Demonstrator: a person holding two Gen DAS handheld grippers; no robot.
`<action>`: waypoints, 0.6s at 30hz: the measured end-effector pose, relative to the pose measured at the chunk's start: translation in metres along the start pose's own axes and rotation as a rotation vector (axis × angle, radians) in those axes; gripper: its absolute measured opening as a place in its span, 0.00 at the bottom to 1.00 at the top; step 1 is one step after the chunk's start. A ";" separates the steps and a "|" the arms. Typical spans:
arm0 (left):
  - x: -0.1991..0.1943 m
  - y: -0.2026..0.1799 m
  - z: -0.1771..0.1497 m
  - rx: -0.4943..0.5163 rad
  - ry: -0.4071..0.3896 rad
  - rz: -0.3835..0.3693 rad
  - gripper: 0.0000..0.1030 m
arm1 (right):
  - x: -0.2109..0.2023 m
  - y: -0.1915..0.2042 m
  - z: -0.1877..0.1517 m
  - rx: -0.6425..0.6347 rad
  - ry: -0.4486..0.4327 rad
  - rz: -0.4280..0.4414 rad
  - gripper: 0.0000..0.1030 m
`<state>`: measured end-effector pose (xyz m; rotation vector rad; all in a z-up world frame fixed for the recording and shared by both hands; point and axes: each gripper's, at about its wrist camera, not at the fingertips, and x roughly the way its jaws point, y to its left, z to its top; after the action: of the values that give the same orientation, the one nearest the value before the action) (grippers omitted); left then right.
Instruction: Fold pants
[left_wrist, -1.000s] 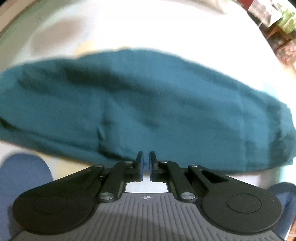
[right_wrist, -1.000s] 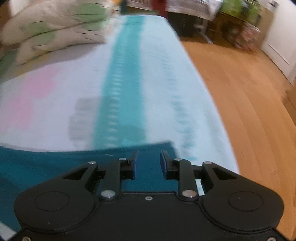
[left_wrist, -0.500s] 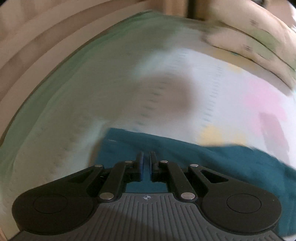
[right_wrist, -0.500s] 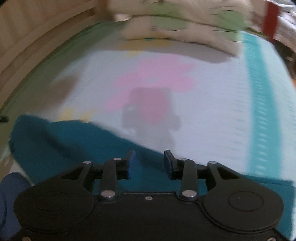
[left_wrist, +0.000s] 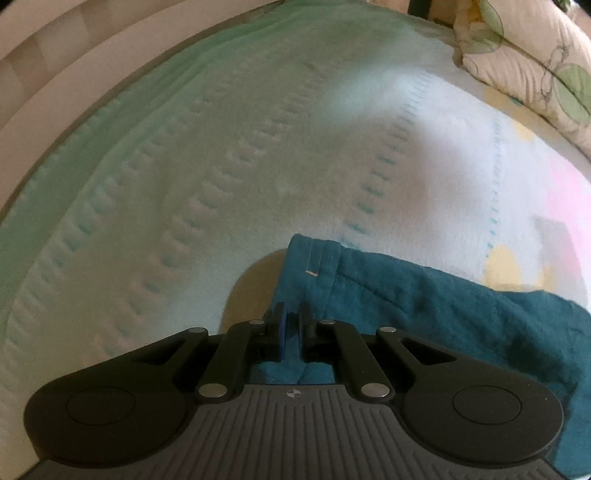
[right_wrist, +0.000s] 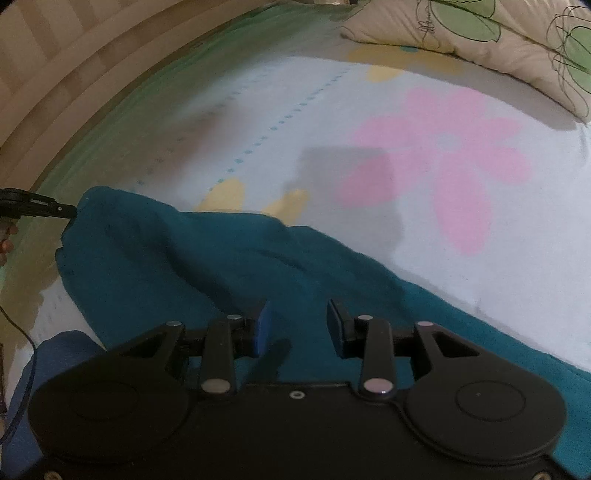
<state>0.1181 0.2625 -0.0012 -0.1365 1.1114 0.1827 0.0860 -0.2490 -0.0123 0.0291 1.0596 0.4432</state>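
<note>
Teal pants (left_wrist: 424, 306) lie on the bed, stretching to the right in the left wrist view. My left gripper (left_wrist: 290, 325) is shut on the pants' end, beside a hem with a small stitch mark, and holds it slightly off the sheet. In the right wrist view the pants (right_wrist: 207, 258) spread from the left edge to the lower right. My right gripper (right_wrist: 298, 328) is open just above the cloth, holding nothing. The left gripper also shows in the right wrist view (right_wrist: 62, 211), pinching the far left corner.
The bed sheet (right_wrist: 443, 155) is pale with a pink flower and yellow patches. A floral pillow (right_wrist: 480, 40) lies at the back right. A wooden bed frame (right_wrist: 55, 74) runs along the left. A blue-clad leg (right_wrist: 55, 354) is at lower left.
Both views swung from along the pants to the head of the bed. The left gripper now pinches the pants' end. The right gripper has opened wider over the cloth.
</note>
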 end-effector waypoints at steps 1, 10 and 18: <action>0.001 0.001 -0.001 -0.007 -0.006 -0.007 0.06 | 0.000 0.000 0.000 0.001 0.000 0.001 0.44; 0.029 -0.011 0.001 0.027 0.034 -0.019 0.06 | -0.002 0.000 -0.006 0.021 -0.004 -0.003 0.44; 0.030 -0.016 -0.008 0.073 0.009 -0.004 0.00 | 0.001 -0.002 -0.007 0.033 -0.003 -0.002 0.44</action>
<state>0.1277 0.2475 -0.0307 -0.0743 1.1248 0.1376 0.0816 -0.2517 -0.0171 0.0577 1.0635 0.4237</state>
